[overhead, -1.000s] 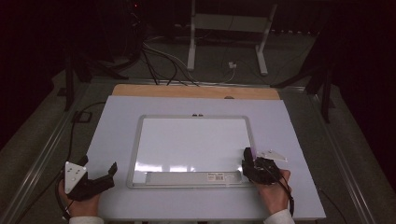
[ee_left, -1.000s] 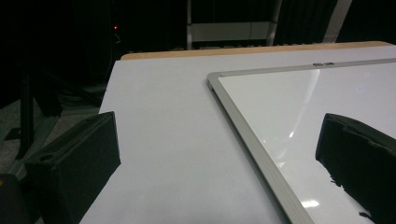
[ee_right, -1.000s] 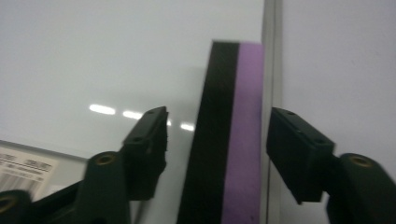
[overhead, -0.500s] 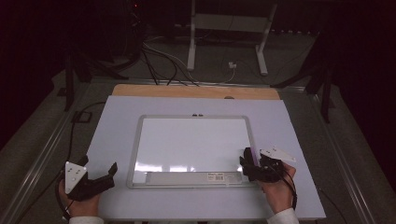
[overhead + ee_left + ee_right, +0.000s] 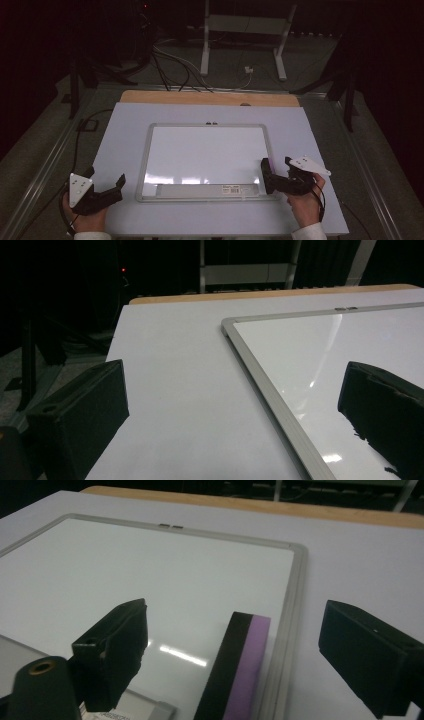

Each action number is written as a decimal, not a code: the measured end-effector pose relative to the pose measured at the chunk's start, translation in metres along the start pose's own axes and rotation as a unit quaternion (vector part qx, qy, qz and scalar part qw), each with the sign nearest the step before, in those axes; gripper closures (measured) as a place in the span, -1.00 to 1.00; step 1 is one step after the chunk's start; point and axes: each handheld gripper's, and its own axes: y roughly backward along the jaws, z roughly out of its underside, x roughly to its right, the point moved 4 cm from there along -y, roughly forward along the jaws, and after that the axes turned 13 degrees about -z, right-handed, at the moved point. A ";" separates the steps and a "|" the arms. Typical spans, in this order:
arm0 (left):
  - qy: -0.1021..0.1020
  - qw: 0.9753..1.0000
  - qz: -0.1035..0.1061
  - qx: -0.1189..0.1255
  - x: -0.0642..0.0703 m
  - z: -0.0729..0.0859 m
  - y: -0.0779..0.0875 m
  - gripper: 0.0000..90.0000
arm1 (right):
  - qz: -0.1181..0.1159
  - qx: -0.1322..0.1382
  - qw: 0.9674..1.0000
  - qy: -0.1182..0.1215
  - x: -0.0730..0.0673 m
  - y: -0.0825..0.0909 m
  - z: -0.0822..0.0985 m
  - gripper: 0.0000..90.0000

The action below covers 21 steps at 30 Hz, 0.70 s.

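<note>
A whiteboard [image 5: 205,150] in a silver frame lies flat in the middle of the white table. A black and purple eraser [image 5: 240,670] rests on the whiteboard's right edge [image 5: 292,605], between the jaws of my right gripper [image 5: 235,611]. Those jaws have just been opening and stand apart from the eraser on both sides. In the high view my right gripper [image 5: 276,161] is over the board's near right corner. My left gripper [image 5: 106,176] rests open and empty near the table's front left, left of the whiteboard frame [image 5: 260,375], with its jaws [image 5: 235,375] wide apart.
A pale tray strip with a label [image 5: 200,189] runs along the whiteboard's near edge. A wooden strip [image 5: 210,97] borders the table's far side. Cables [image 5: 170,65] and white stand legs [image 5: 205,50] lie on the dark floor beyond.
The right gripper's jaws have spread apart and let go of the eraser, and the hand has lifted slightly and drawn to the right. The left gripper has stayed put.
</note>
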 end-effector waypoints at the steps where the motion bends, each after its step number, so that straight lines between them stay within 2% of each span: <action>1: 0.000 1.000 0.000 0.000 0.000 0.000 0.000 -0.99 | 0.000 0.002 1.000 0.000 0.000 0.001 0.000 -0.75; 7: 0.001 1.000 0.000 0.000 0.000 0.000 0.000 -0.99 | 0.002 0.018 1.000 0.006 0.005 0.010 -0.001 -0.82; 13: 0.003 1.000 0.000 0.002 -0.001 -0.001 0.001 -0.99 | 0.001 0.017 1.000 0.002 0.017 0.014 0.005 -0.91; 16: 0.004 1.000 0.000 0.003 -0.001 -0.001 0.002 -0.99 | 0.001 0.017 1.000 -0.010 0.024 0.017 0.010 -0.95; 21: 0.004 1.000 0.000 0.005 -0.001 -0.002 0.002 -0.99 | 0.005 0.024 1.000 -0.007 0.032 0.025 0.015 -0.99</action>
